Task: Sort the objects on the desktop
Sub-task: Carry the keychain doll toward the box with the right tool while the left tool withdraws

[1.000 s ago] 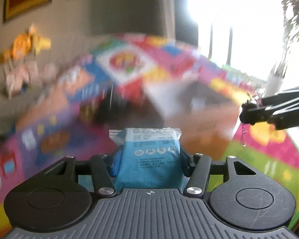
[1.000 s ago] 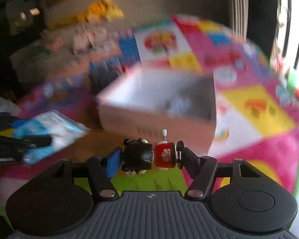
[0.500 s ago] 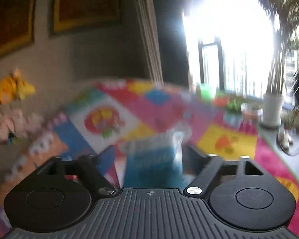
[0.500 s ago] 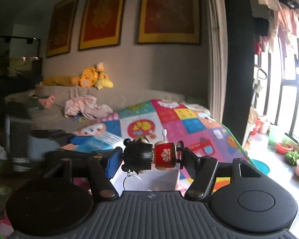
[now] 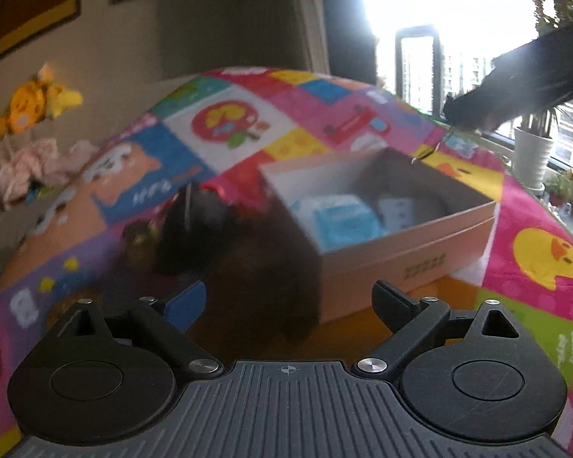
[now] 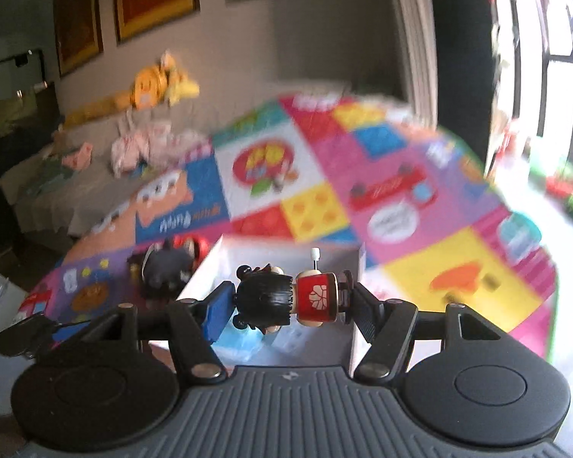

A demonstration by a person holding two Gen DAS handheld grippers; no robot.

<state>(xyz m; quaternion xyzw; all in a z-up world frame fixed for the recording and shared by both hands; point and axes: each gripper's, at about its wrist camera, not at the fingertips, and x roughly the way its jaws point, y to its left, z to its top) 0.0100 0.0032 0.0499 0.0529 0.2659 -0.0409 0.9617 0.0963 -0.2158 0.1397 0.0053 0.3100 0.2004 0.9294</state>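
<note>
A white cardboard box stands on the colourful play mat. A blue tissue packet lies inside it, beside a smaller pale packet. My left gripper is near the box's front left corner. Its jaws are opening, wide apart, with nothing between them. My right gripper is shut on a small doll with black hair and a red body, held sideways above the box. In the left wrist view the right gripper hangs dark over the box's far right corner.
A dark blurred toy lies against the box's left side. The play mat covers the floor all around. A sofa with a yellow plush and clothes is at the back left. A potted plant stands by the window.
The left gripper opened and let go of the blue packet, which now lies in the box. The right gripper swung over the box with the doll still gripped.
</note>
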